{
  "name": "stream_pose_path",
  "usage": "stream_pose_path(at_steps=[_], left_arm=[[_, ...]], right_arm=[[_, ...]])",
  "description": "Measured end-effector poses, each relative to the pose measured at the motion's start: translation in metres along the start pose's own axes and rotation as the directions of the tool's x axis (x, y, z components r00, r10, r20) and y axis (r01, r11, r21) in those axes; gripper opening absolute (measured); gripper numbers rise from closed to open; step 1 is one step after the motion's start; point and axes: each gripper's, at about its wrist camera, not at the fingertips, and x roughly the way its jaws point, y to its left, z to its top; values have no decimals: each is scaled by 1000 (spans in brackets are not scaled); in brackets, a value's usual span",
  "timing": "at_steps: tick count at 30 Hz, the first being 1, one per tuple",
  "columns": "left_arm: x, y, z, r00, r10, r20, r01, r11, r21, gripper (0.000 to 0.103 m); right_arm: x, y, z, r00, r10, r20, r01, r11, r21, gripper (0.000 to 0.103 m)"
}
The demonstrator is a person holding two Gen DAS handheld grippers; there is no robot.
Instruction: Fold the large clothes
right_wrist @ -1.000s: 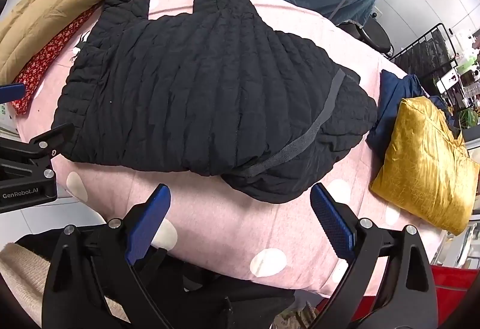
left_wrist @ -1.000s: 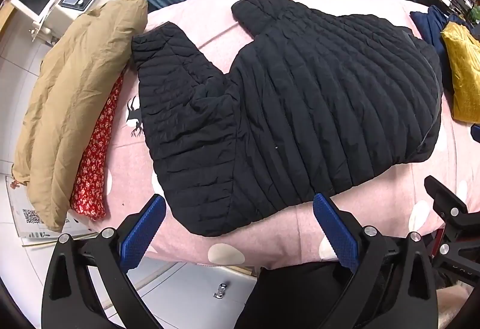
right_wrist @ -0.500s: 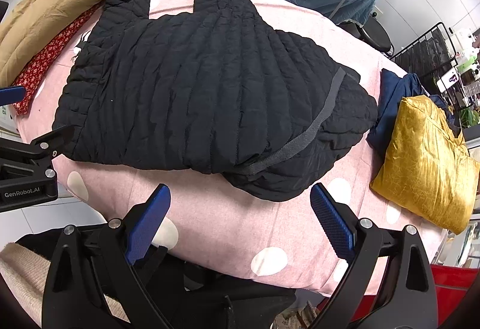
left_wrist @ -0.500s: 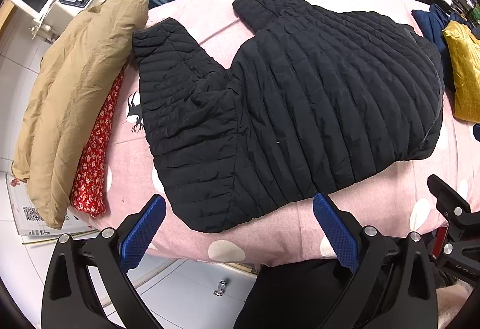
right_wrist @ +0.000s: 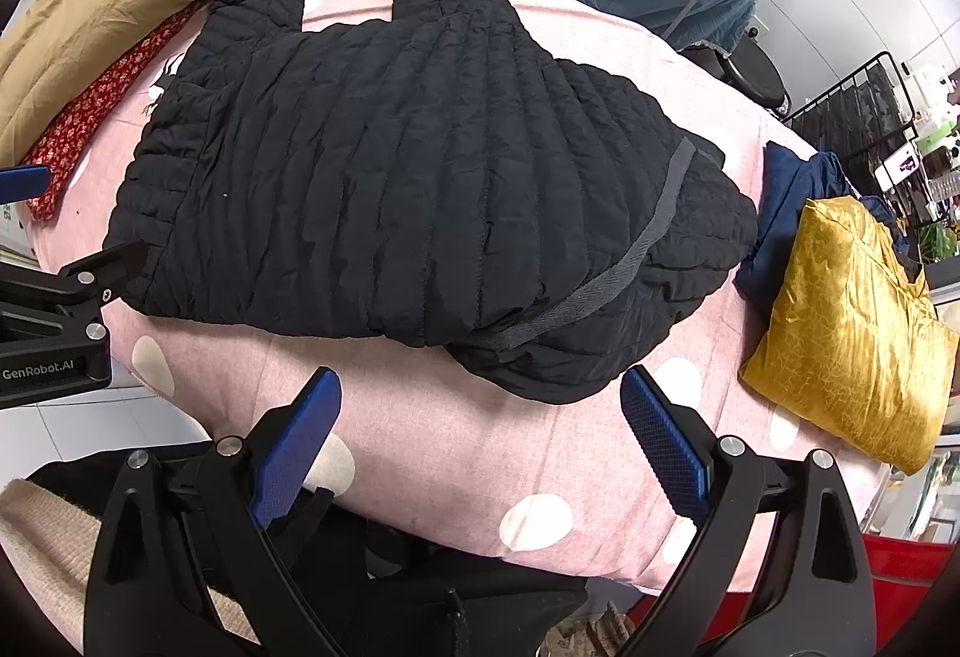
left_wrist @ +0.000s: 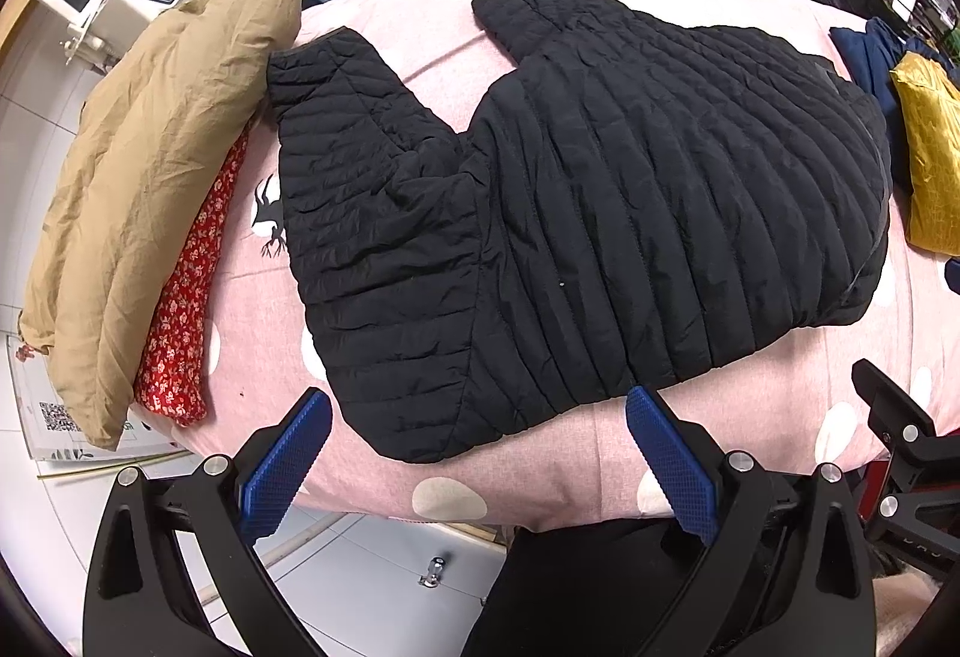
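The black quilted jacket (left_wrist: 600,189) lies spread on the pink bed (left_wrist: 540,477); left gripper (left_wrist: 480,453) and right gripper (right_wrist: 480,429) hover spread, empty, at its near edge.

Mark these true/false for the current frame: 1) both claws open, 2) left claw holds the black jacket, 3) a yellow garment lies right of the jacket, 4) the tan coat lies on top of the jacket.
1) True: the left claw and the right claw are open and hold nothing.
2) False: it is open, short of the black jacket.
3) True: the yellow garment lies right of the jacket on the pink cover.
4) False: the tan coat lies along the jacket's left side, beside a sleeve.
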Motion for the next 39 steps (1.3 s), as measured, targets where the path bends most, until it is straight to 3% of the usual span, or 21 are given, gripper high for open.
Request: stream_pose_path(at_steps=[39], left_arm=[[1,0,-4,1000,-2,-2,2,1000,6,96]], right_arm=[[1,1,-2,1000,5,-2,-5,1000,-1,93]])
